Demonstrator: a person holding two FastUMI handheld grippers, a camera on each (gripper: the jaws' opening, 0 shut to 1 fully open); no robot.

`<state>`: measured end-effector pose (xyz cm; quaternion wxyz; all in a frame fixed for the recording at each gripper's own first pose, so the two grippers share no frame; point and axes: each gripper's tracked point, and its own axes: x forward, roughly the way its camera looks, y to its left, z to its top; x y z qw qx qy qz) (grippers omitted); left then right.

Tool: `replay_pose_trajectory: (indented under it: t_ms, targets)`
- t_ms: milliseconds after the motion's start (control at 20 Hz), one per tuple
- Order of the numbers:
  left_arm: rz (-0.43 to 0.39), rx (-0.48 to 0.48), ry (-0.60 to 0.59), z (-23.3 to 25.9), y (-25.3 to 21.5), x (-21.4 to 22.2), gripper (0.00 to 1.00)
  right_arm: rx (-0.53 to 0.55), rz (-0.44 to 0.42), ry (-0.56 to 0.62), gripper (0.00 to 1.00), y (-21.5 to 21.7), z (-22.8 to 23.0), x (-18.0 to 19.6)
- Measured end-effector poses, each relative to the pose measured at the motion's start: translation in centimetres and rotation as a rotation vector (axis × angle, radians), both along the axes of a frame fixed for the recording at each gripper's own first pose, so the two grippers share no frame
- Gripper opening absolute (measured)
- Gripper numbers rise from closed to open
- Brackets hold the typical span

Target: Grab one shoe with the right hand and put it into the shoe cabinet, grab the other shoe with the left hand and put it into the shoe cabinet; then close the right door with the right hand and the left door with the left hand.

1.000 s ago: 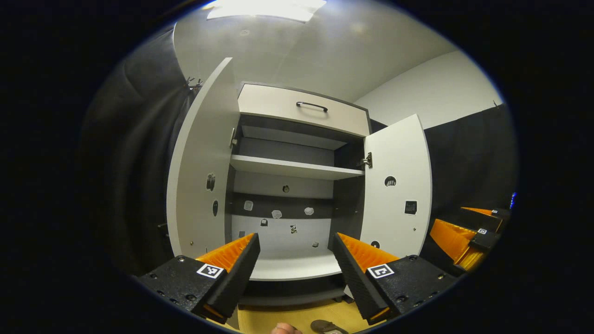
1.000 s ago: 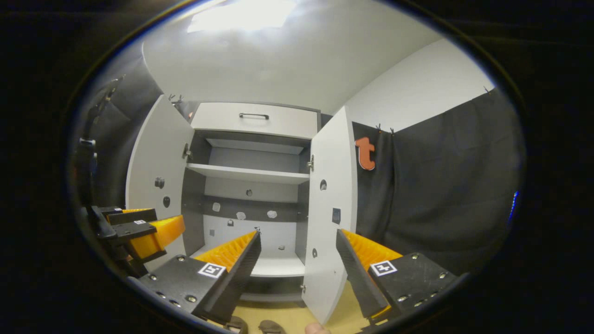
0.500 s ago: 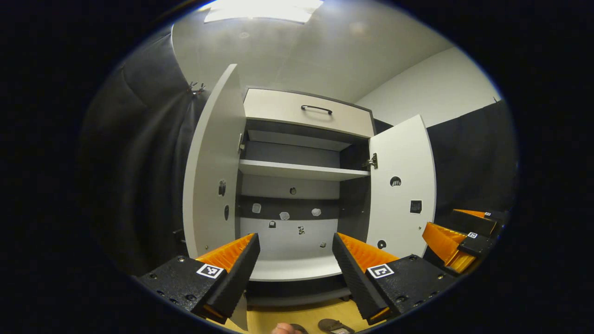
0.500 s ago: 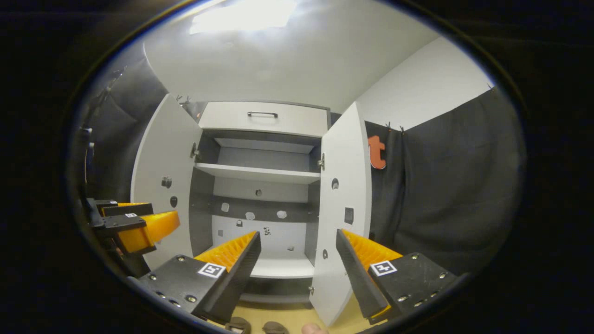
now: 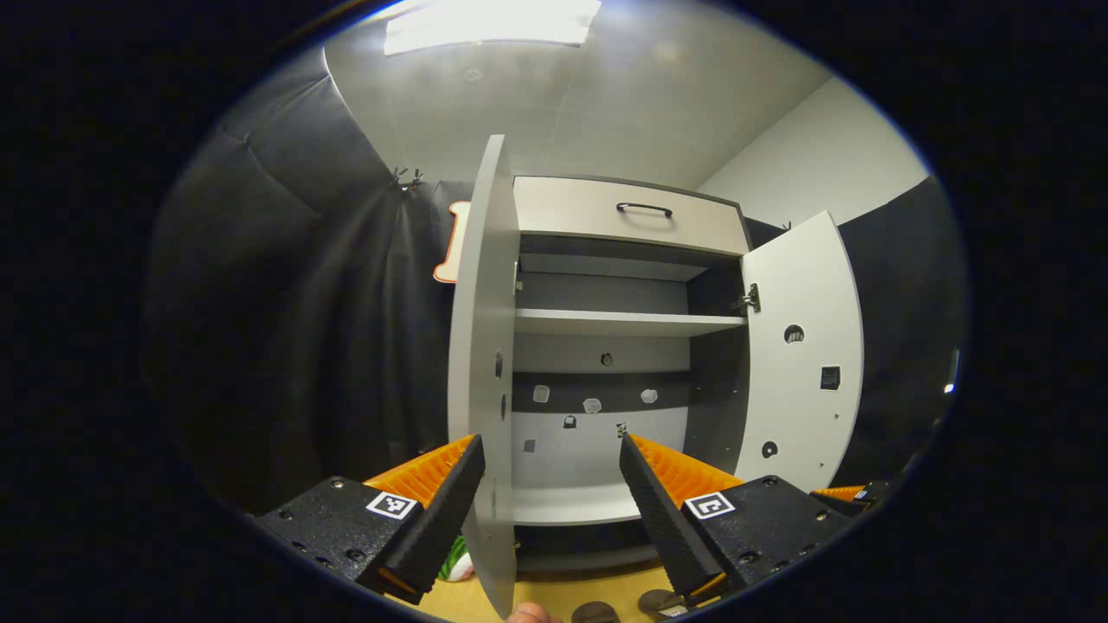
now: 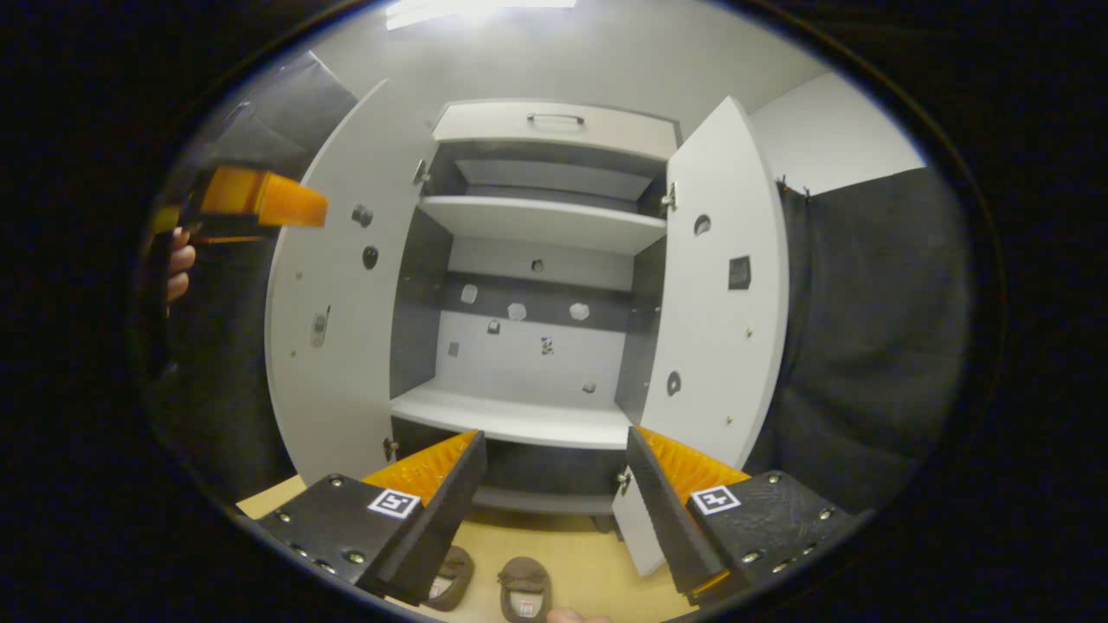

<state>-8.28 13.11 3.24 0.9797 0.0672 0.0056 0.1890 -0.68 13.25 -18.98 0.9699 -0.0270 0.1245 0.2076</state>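
Observation:
Two dark brown shoes (image 6: 452,571) (image 6: 524,587) lie side by side on the wooden floor in front of the shoe cabinet (image 6: 511,415), just below my right gripper (image 6: 556,434), which is open and holds nothing. Both show at the bottom edge of the left gripper view (image 5: 594,613) (image 5: 662,600). My left gripper (image 5: 550,441) is open and empty, facing the edge of the left door (image 5: 480,346). In the right gripper view it hangs high at the left (image 6: 260,197), held by a hand (image 6: 179,260). Both doors stand open, left door (image 6: 329,285) and right door (image 6: 718,260).
The cabinet has a bare middle shelf (image 5: 623,322), a bottom shelf, and a drawer with a dark handle (image 5: 645,208) on top. The right door (image 5: 801,346) swings out to the right. A green and white object (image 5: 454,562) lies on the floor behind the left door. Black cloth walls flank the cabinet.
The left gripper has swung leftward, so the left door now stands edge-on before it. The right gripper has tipped down toward the floor, bringing the shoes into fuller view.

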Motion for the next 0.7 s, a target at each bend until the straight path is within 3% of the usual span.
replay_pose_trajectory:
  t_ms: [250,700]
  targets:
    - [0.078,0.016,-0.006,0.7,1.9,-1.7,0.96,-0.033,0.08,0.226,0.98,2.0,-11.2,-2.4]
    - [0.188,0.054,-0.008,1.6,4.8,-3.6,0.96,-0.084,0.122,0.613,0.97,2.2,-28.0,-7.4]
